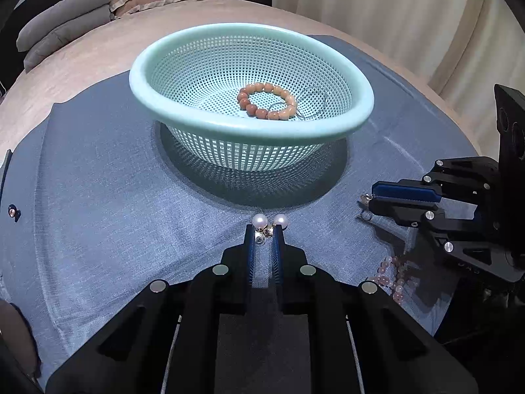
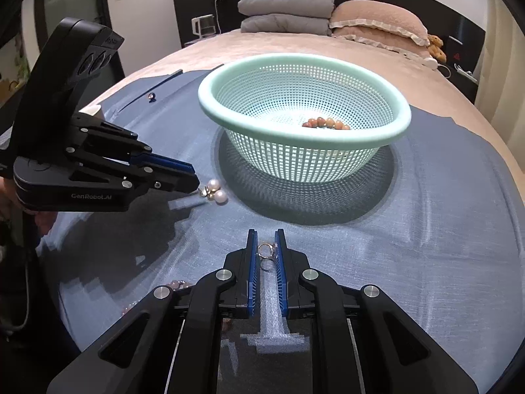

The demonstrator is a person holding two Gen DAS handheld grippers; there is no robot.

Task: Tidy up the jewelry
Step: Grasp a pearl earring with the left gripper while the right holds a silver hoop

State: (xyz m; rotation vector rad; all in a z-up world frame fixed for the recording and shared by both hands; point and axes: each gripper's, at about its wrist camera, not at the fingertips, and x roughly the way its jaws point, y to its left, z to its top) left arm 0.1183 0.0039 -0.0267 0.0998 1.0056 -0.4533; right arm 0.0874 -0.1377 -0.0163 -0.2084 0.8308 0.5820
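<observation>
A mint mesh basket (image 1: 328, 128) (image 2: 377, 138) stands on a blue cloth and holds an orange bead bracelet (image 1: 267, 101) (image 2: 326, 123). My left gripper (image 1: 263, 233) (image 2: 197, 185) is shut on pearl earrings (image 1: 270, 221) (image 2: 215, 190), whose two pearls stick out past the fingertips, just above the cloth. My right gripper (image 2: 265, 239) (image 1: 369, 202) is shut on a silver ring (image 2: 266, 251) low over the cloth, right of the left gripper. A pink bead bracelet (image 1: 390, 275) (image 2: 177, 285) lies on the cloth under the right gripper.
A small pink stud (image 1: 12, 211) (image 2: 151, 96) lies at the cloth's far left edge. The blue cloth (image 1: 115, 197) covers a pink bed, with grey and pink pillows (image 2: 328, 16) at the headboard. A curtain (image 1: 393, 16) hangs at the right.
</observation>
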